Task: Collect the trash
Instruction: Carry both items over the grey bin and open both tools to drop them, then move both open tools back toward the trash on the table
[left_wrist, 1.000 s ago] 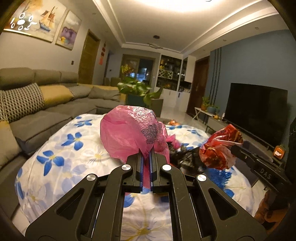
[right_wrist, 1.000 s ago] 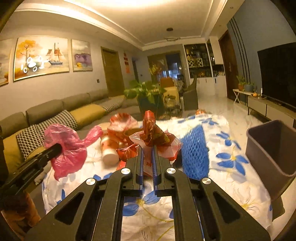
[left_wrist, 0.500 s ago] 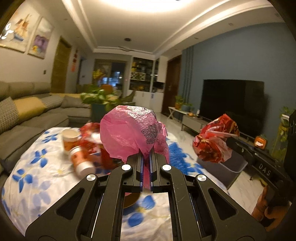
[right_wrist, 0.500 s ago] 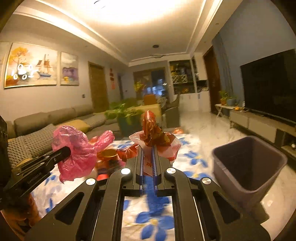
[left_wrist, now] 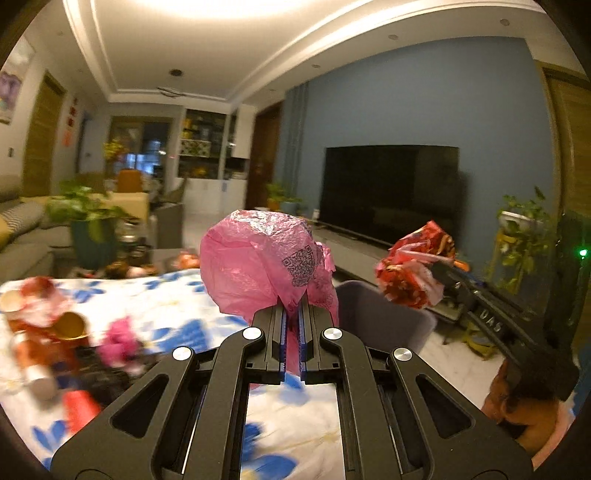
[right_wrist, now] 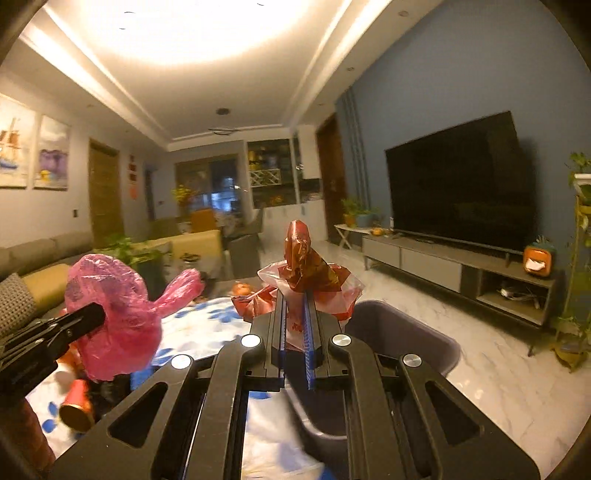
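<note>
Both loads have been swung off the counter [left_wrist: 177, 306]: the bin [right_wrist: 402, 332] now sits just ahead of the right tool [right_wrist: 297, 328]. The left tool [left_wrist: 291, 325] is clamped on the pink bag [left_wrist: 266, 266], the right on the red wrapper wad [right_wrist: 306, 273]. Drop-off is judged next.

The room is a long living room with a blue wall [right_wrist: 443, 92] on the right side, where a large dark television [right_wrist: 461, 184] stands above a low grey cabinet [right_wrist: 443, 262]. The floor [right_wrist: 498, 369] is pale marble tile. A bright ceiling light [right_wrist: 192, 33] glows overhead. A grey and yellow sofa [right_wrist: 40, 266] stands on the left below two paintings [right_wrist: 33, 151]. Far behind is perhaps a dining area with shelves [right_wrist: 273, 173], but it is blurred.
</note>
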### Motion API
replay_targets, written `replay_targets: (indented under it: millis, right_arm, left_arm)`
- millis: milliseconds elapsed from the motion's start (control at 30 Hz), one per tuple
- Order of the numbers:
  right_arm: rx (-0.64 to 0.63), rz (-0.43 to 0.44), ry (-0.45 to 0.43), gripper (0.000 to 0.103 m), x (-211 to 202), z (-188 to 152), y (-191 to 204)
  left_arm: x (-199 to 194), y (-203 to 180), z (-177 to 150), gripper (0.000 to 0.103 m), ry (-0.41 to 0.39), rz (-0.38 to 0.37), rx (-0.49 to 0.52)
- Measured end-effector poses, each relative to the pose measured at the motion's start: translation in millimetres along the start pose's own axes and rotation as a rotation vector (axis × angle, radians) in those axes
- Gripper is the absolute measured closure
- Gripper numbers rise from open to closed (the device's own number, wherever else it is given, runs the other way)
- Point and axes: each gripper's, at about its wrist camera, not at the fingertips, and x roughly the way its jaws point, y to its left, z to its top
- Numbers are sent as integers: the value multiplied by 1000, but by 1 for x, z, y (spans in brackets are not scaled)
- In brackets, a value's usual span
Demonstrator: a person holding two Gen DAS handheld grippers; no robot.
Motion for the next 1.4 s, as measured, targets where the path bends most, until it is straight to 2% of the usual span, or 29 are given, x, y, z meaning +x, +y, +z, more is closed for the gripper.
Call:
replay_targets:
  millis: [167, 367, 533, 967, 1133, 1200, 1267, 1300, 1333, 1400]
  right_arm:
    - [24, -47, 21, 94, 19, -2, -18]
    - [45, -77, 47, 94, 34, -6, -34]
    - [49, -90, 54, 94, 46, -4, -37]
    - [41, -92, 68, 92, 78, 0, -43]
    - [33, -98, 61, 88, 85, 2, -41]
    - [39, -95, 62, 84, 88, 3, -42]
    - [44, -102, 64, 77, 89, 4, -44]
    - [45, -102, 65, 74, 88, 3, -44]
    - [45, -101, 66, 72, 88, 4, -43]
    - [40, -108, 63, 67, 86, 4, -43]
  left_arm:
    - [56, -17, -4, 99, 23, -54, 11]
    - [104, -33, -11, 99, 63, -87, 10]
    - [122, -46, -12, 99, 69, -115, -6]
    - [176, -48, -15, 99, 136, -144, -43]
    - [189, -47, -18, 97, 157, -148, -57]
    - [191, -48, -20, 90, 160, -129, -51]
    - [191, -46, -21, 69, 156, -114, -66]
    - [190, -43, -22, 54, 150, -109, -83]
    - [188, -40, -21, 46, 139, -104, -97]
    - [185, -35, -20, 38, 114, -76, -117]
